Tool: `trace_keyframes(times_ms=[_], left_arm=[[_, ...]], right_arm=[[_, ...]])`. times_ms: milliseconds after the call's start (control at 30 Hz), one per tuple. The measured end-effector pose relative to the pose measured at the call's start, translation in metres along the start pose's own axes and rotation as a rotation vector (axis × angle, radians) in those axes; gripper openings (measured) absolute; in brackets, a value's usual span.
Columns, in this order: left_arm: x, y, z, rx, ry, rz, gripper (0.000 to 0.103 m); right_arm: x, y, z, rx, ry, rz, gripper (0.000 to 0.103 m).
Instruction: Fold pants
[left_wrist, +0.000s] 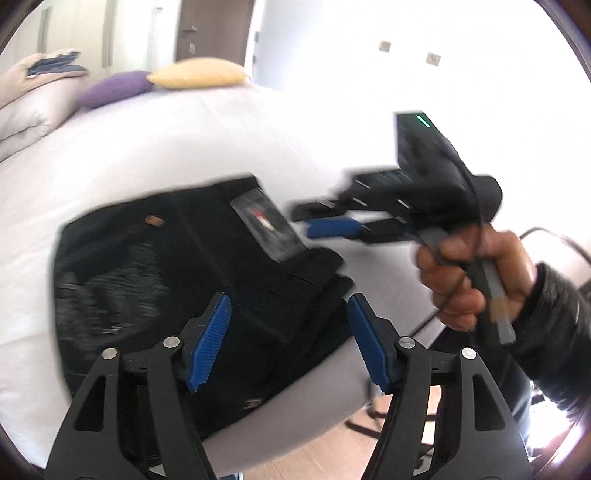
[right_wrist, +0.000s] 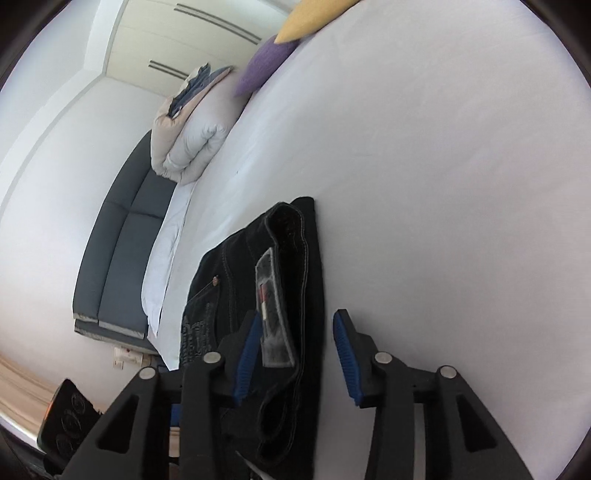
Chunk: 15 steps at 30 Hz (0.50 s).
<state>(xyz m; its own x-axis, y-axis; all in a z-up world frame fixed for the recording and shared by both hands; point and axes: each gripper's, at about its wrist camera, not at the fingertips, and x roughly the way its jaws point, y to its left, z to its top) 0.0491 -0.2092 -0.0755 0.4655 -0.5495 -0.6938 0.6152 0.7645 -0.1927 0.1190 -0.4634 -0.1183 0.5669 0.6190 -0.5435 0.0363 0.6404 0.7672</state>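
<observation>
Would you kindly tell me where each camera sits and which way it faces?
Left wrist: on the left gripper, facing folded black pants on the bed; shows its open fingers, plus the right gripper and hand.
Right wrist: on the right gripper, looking along the pants; only its open fingers show.
Shared: pants, bed, yellow pillow and purple pillow.

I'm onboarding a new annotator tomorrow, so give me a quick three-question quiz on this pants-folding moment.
1. True or false: the left gripper is clamped on the pants.
2. The pants lie on: A) the sofa B) the bed C) the floor.
3. What colours are the two pillows at the far end of the bed?

Key: 1 false, both grippers, the right gripper too, stand open; 2 B; 3 yellow and purple.
</observation>
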Motion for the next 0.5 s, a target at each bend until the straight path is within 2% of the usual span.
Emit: trace_keyframes(times_ms=[33,67,133,200,267,300,333,400,500], left_arm=[[-0.007,0.012,0.003,-0.022,-0.019,0.013,0.064],[-0.012,0.016,0.011,-0.041,-0.03,0.035,0.064],[-0.012,0.046,0.018,-0.071,-0.033,0.103,0.064],[0.003,0.086,0.027,-0.083,-0.005,0.139,0.062],[0.015,0.116,0.039,-0.1,0.043,0.173,0.049],[0.021,0.126,0.05,-0.106,0.073,0.186,0.045],[0.028,0.133,0.049,-0.118,0.105,0.197,0.04],[0.04,0.139,0.036,-0.126,0.137,0.197,0.039],[0.034,0.132,0.016,-0.106,0.107,0.232,0.039]], right_arm=[[-0.005,0.011,-0.003,-0.027,-0.005,0.01,0.016],[-0.006,0.019,-0.006,-0.046,-0.006,0.019,0.013],[-0.002,0.038,-0.016,-0.095,0.015,0.02,0.01],[0.014,0.049,-0.028,-0.141,0.066,-0.007,0.01],[0.029,0.043,-0.038,-0.128,0.105,-0.059,0.009],[0.033,0.033,-0.042,-0.091,0.108,-0.066,0.0],[0.032,0.026,-0.045,-0.063,0.094,-0.048,0.0],[0.027,0.019,-0.049,-0.046,0.077,-0.025,0.0],[0.024,0.02,-0.056,-0.081,0.051,-0.039,0.0]])
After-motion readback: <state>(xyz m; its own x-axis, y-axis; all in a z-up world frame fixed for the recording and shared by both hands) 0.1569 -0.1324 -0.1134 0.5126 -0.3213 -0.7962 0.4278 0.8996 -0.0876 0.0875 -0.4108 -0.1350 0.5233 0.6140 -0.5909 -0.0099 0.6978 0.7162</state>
